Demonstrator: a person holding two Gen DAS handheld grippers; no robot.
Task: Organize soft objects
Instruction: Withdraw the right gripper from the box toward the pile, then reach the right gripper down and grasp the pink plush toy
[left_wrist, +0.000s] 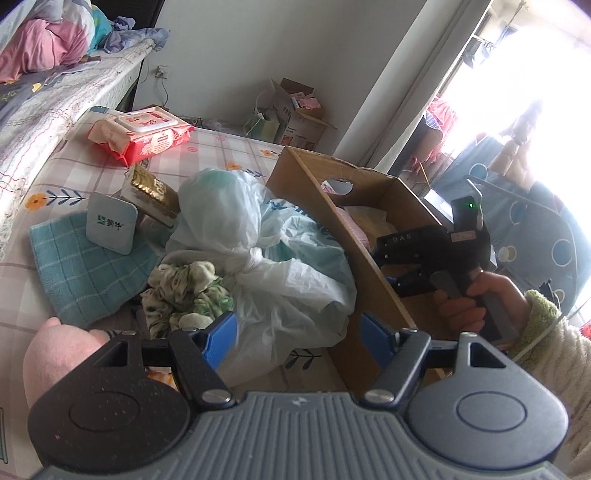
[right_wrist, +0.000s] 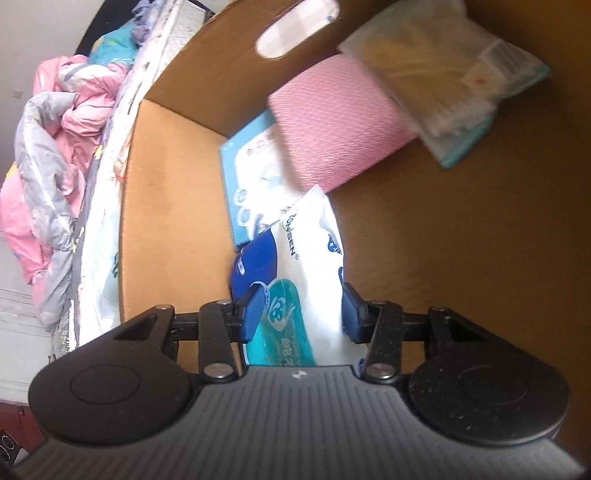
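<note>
My right gripper (right_wrist: 303, 308) is shut on a white and blue tissue pack (right_wrist: 299, 266) and holds it inside the cardboard box (right_wrist: 170, 206). In the box lie a pink cloth (right_wrist: 340, 122), a blue-edged pack (right_wrist: 251, 173) and a clear bag of soft items (right_wrist: 447, 77). My left gripper (left_wrist: 299, 334) is open and empty, low over the bed beside the box (left_wrist: 325, 221). In front of it lie a knotted white plastic bag (left_wrist: 266, 258), a green patterned cloth (left_wrist: 184, 291) and a teal checked towel (left_wrist: 81, 273). The right gripper's body (left_wrist: 424, 254) reaches into the box.
On the bed sheet (left_wrist: 207, 147) are a red wet-wipes pack (left_wrist: 147, 133), a gold-topped box (left_wrist: 151, 192) and a grey square lid (left_wrist: 110, 223). A raised mattress with pink bedding (left_wrist: 40, 44) is at the left. More cartons (left_wrist: 299, 114) stand by the wall.
</note>
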